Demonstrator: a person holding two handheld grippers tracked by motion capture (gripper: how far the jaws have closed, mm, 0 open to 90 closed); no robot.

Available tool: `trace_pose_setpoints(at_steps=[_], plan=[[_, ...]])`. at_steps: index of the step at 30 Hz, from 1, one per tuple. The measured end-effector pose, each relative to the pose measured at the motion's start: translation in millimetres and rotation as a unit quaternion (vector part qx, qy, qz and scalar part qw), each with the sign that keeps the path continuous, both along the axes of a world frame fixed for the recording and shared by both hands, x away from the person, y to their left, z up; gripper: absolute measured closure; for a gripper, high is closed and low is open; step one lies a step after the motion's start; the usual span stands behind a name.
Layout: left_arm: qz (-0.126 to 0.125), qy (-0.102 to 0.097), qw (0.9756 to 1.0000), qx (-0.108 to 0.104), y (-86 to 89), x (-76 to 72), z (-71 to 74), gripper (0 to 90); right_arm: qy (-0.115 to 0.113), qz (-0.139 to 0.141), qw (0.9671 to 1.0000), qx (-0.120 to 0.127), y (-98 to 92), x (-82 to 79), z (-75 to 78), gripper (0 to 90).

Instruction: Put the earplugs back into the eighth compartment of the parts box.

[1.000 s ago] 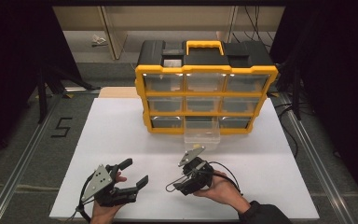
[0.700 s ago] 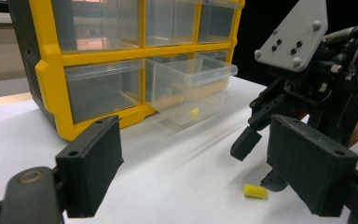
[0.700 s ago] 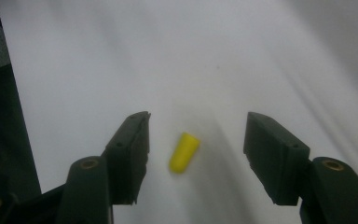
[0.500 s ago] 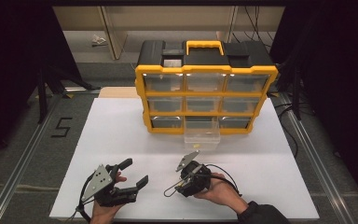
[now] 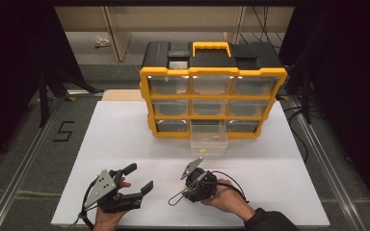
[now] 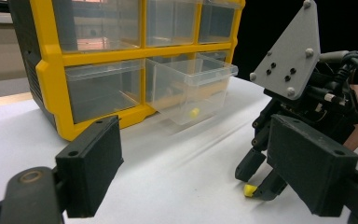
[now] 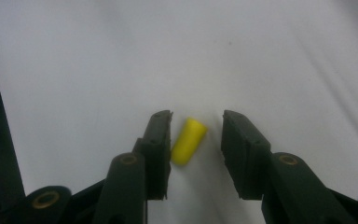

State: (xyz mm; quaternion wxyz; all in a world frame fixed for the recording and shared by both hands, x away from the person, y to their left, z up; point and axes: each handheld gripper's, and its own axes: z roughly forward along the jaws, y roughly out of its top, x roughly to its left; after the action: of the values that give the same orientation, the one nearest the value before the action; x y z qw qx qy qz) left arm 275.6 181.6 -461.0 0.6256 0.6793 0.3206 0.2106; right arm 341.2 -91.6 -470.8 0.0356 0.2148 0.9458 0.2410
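Note:
A small yellow cylinder-shaped piece (image 7: 189, 141) lies on the white table between the jaws of my right gripper (image 7: 196, 123). The jaws have just been closing around it. The left jaw is at the piece's side, and a gap still shows at the right jaw. From the left gripper view, my right gripper (image 6: 257, 185) points down at the table with the yellow piece (image 6: 249, 190) at its tips. My left gripper (image 5: 138, 177) rests near the table's front left, open with nothing between its jaws.
A yellow and black drawer organizer (image 5: 212, 96) stands at the back of the white table (image 5: 125, 139). Its bottom middle clear drawer (image 5: 208, 140) is pulled out, with a small yellow item (image 6: 194, 112) inside. Dark floor surrounds the table.
The right gripper has tilted a little lower over the table and its jaws look closer together. The left gripper has stayed put.

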Motion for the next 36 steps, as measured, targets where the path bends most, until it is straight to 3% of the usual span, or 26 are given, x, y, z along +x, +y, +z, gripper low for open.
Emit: trace_pose_setpoints(at_steps=[10,17,36], plan=[[0.000,0.001,1.0000,-0.003,0.0,-0.1,0.1,17.5,-0.012,0.015,0.9997,-0.013,2.1,-3.8,-0.1,78.6],[-0.002,0.002,1.0000,-0.005,0.1,-0.1,0.2,17.7,-0.013,0.020,0.9996,-0.014,1.8,-3.9,0.3,79.7],[-0.001,0.002,1.0000,-0.008,0.7,0.2,0.1,17.8,-0.051,-0.009,0.9977,0.045,-16.1,5.3,28.4,80.0]])
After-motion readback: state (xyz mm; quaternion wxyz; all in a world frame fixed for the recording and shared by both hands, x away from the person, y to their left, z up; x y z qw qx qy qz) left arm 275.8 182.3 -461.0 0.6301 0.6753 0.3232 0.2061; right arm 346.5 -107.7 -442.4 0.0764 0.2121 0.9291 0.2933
